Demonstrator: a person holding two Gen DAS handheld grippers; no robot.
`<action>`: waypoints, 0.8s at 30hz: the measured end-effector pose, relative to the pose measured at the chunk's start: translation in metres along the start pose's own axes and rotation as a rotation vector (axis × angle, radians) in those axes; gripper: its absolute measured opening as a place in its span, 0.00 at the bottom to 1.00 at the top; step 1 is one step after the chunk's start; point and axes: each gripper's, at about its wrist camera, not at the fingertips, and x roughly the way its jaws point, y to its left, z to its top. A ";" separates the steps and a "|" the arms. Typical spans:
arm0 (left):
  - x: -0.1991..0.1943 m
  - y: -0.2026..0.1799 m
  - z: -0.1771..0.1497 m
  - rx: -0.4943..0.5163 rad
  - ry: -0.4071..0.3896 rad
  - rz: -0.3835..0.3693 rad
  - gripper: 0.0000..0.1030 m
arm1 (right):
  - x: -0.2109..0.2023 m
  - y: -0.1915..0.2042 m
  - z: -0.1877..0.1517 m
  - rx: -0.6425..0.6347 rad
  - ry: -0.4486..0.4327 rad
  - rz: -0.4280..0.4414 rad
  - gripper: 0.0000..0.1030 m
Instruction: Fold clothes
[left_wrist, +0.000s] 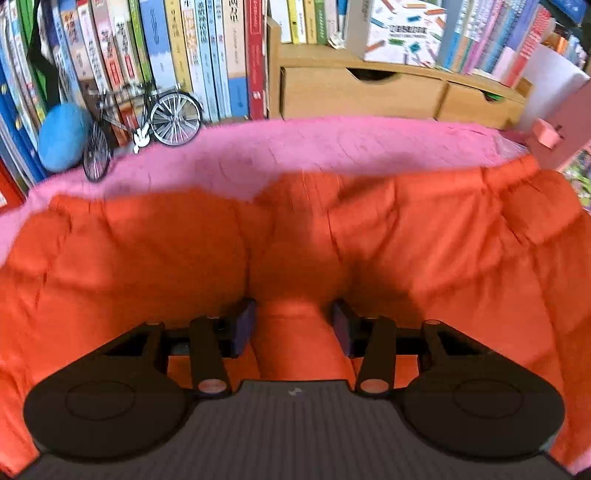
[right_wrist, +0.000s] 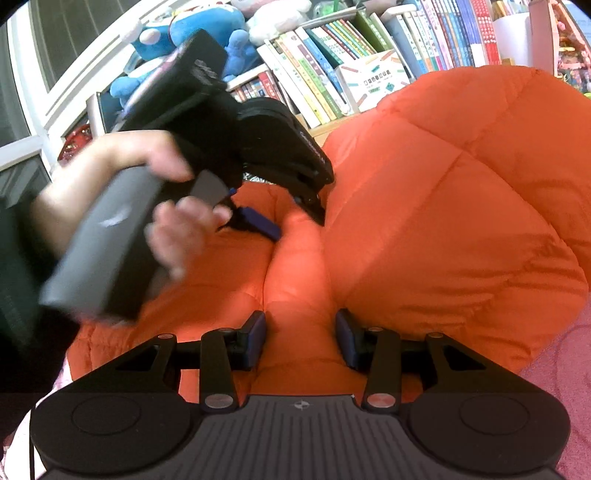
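I see both grippers, left (left_wrist: 294, 325) and right (right_wrist: 300, 338), pinching same raised ridge of puffy quilted orange jacket (right_wrist: 461, 206), lifted off pink blanket (left_wrist: 332, 144), likely for 1 even fold.

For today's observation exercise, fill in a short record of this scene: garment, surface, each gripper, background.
garment: puffy orange jacket, bunched
surface: pink cloth
left gripper: shut on a jacket ridge
right gripper: shut on the same ridge, nearer the camera
hand: holds the left gripper
background: books, toy bicycle, wooden drawers
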 end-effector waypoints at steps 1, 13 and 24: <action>0.004 0.000 0.004 -0.006 0.002 0.006 0.45 | 0.000 0.000 0.000 -0.001 0.000 0.000 0.41; 0.032 0.014 0.036 -0.096 0.028 -0.013 0.45 | 0.004 -0.002 -0.004 0.003 0.003 0.003 0.41; 0.060 0.003 0.058 -0.071 0.001 0.099 0.59 | 0.004 0.002 -0.005 -0.015 0.015 -0.018 0.42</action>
